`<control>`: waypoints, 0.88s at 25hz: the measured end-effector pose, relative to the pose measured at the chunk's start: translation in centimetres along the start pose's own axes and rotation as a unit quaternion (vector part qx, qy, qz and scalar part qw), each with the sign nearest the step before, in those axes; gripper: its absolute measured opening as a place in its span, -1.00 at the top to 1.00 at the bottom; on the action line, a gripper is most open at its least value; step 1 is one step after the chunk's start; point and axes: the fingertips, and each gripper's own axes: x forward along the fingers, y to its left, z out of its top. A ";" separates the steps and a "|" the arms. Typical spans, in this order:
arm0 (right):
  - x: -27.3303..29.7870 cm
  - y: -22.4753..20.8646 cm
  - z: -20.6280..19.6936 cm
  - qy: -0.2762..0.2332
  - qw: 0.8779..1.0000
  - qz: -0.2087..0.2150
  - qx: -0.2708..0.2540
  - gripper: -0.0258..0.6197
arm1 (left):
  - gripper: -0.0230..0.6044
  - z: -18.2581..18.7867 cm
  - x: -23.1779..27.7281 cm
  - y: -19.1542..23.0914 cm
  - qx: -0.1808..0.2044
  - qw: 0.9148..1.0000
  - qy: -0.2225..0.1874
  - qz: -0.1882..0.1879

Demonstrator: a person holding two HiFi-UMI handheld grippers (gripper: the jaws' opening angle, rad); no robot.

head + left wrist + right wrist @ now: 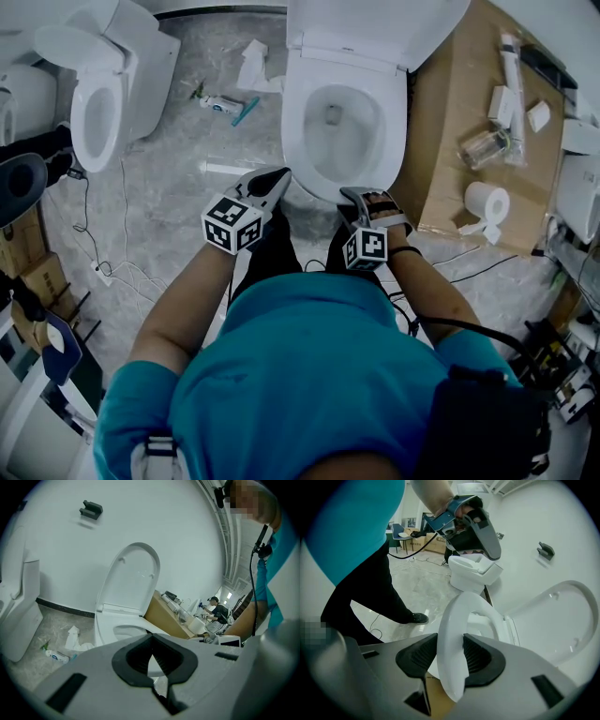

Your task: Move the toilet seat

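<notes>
Two white toilets stand on a grey marbled floor [178, 178] below us. The nearer toilet [398, 141] is at 12 o'clock in the head view, its lid [375, 23] raised toward the white wall [154, 513], and a second toilet [98, 103] is at 10 o'clock. Crumpled tissue [253, 67] and a small tube [220, 103] lie on the floor between them, at 11 o'clock. Thin cables [103, 272] trail at 8 o'clock near cardboard boxes [37, 277].

At 2 o'clock, just beside the nearer toilet, a cardboard sheet [450, 94] carries a toilet roll [487, 202], a few white items and a clear glass jar [483, 147] whose contents we cannot make out. The bowl [333, 117] of the nearer toilet shows its drain opening at the bottom.

We grip the toilet seat [454, 620] by its front edge, at 6 o'clock on the bowl. The right gripper [450, 656] has its two ribbed pads pressed on either face of the white rim, jaws partway apart around it. In the right gripper view the seat's ring is angled up from the bowl. The left gripper [151, 644] hangs near the bowl's 7 o'clock, jaws drawn together with nothing between them.
</notes>
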 end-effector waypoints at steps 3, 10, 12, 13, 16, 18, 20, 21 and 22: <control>-0.9 -0.9 0.3 -0.003 1.000 -0.010 0.003 0.41 | 0.92 0.6 -0.3 -0.2 -0.001 1.000 -0.004 0.002; -2.9 -2.9 1.1 -0.008 1.000 -0.026 0.006 0.45 | 0.92 2.0 -0.9 -1.2 0.003 1.000 -0.011 0.001; -3.4 -3.4 1.2 -0.009 0.999 -0.030 0.008 0.46 | 0.92 2.5 -1.0 -1.6 0.005 1.000 -0.013 -0.001; -3.6 -3.7 1.3 -0.009 0.999 -0.033 0.009 0.47 | 0.92 2.7 -1.1 -1.8 0.006 1.000 -0.013 -0.001; -4.4 -4.5 1.6 -0.012 0.999 -0.038 0.010 0.49 | 0.92 3.4 -1.4 -2.0 0.008 1.000 -0.016 0.000; -4.8 -5.1 1.7 -0.013 0.999 -0.042 0.010 0.50 | 0.92 3.8 -1.6 -2.1 0.008 1.000 -0.018 0.001; -5.2 -5.7 1.8 -0.015 0.999 -0.046 0.010 0.51 | 0.92 4.3 -1.7 -2.3 0.008 1.000 -0.020 0.001; -5.5 -6.1 1.9 -0.015 0.999 -0.049 0.010 0.51 | 0.92 4.5 -1.8 -2.4 0.009 1.000 -0.021 0.002; -5.7 -6.4 2.0 -0.016 0.998 -0.052 0.010 0.52 | 0.92 4.8 -2.0 -2.5 0.010 1.000 -0.022 0.002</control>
